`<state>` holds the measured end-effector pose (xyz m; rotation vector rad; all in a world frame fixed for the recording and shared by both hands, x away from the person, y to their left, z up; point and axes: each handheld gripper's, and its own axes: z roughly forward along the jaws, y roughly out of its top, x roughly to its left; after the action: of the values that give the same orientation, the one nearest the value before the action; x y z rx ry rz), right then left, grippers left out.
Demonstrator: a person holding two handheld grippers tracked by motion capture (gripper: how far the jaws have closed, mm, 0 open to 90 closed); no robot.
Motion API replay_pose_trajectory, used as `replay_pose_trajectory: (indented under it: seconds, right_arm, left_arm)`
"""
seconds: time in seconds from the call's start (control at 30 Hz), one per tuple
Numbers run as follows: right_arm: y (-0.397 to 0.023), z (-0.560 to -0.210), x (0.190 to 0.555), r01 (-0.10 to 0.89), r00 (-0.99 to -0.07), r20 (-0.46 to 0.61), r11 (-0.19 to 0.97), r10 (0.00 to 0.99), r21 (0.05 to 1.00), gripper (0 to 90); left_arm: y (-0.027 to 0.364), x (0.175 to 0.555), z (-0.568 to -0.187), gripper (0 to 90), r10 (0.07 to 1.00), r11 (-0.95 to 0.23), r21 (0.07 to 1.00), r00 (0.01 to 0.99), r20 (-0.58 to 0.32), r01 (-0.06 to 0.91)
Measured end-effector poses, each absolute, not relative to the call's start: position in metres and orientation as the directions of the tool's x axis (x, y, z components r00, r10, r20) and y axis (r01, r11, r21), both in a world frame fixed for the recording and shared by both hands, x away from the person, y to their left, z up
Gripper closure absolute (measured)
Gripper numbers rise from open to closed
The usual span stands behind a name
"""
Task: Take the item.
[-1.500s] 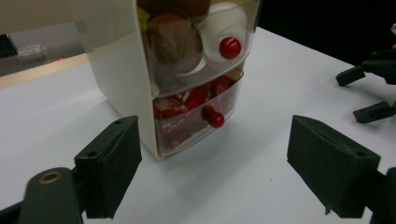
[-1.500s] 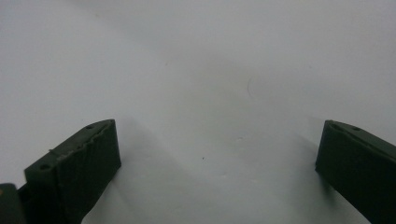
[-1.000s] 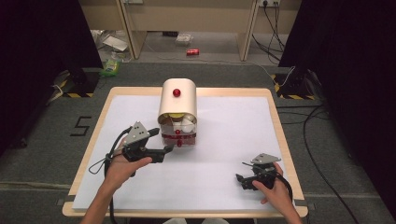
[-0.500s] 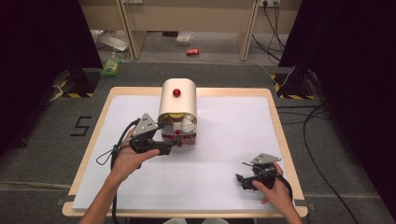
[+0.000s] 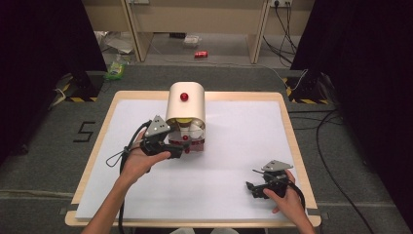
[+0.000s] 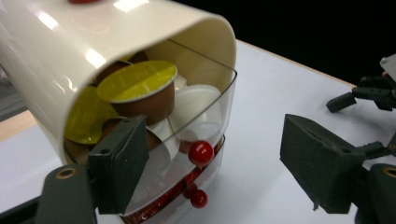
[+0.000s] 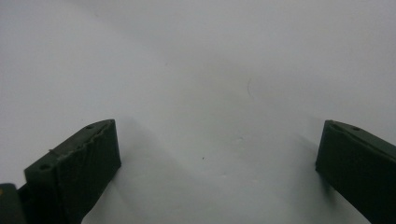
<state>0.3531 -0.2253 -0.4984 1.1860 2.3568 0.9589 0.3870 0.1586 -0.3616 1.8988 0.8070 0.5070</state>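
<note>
1. White desk (image 5: pixel 234 161) carries one cream capsule dispenser (image 5: pixel 185 105) with two clear drawers; three red knobs (image 6: pixel 201 152) show.
2. Left tool (image 5: pixel 181 152), jaws apart, straddles the upper drawer, gripping nothing.
3. Right tool (image 5: pixel 251 188) rests wide open, empty.

A wood-edged tabletop (image 5: pixel 109 127) under a white sheet (image 5: pixel 243 146) stands on grey carpet (image 5: pixel 341 195). Black curtains (image 5: pixel 44 58) flank it; beyond stand beige cabinet legs (image 5: pixel 139 34), floor clutter, a red can (image 5: pixel 200 54) and cables (image 5: pixel 336 146).
</note>
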Motion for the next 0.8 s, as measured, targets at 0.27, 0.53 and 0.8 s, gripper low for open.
replay_pose_trajectory:
  seconds: [0.27,0.53,0.8]
  right_arm:
    - [-0.225,-0.498,0.353,0.577,-0.598,0.005,0.426,0.802,0.696,0.3]
    - [-0.225,-0.498,0.353,0.578,-0.598,0.006,0.426,0.802,0.696,0.3]
    - [-0.225,-0.498,0.353,0.578,-0.598,0.006,0.426,0.802,0.696,0.3]
  left_arm:
    - [0.153,0.399,-0.368,22.4,0.727,-0.342,0.874,0.687,0.014,0.344]
    - [0.154,0.397,-0.366,22.2,0.719,-0.345,0.871,0.695,0.006,0.351]
    - [0.154,0.387,-0.367,22.2,0.707,-0.367,0.866,0.707,0.022,0.340]
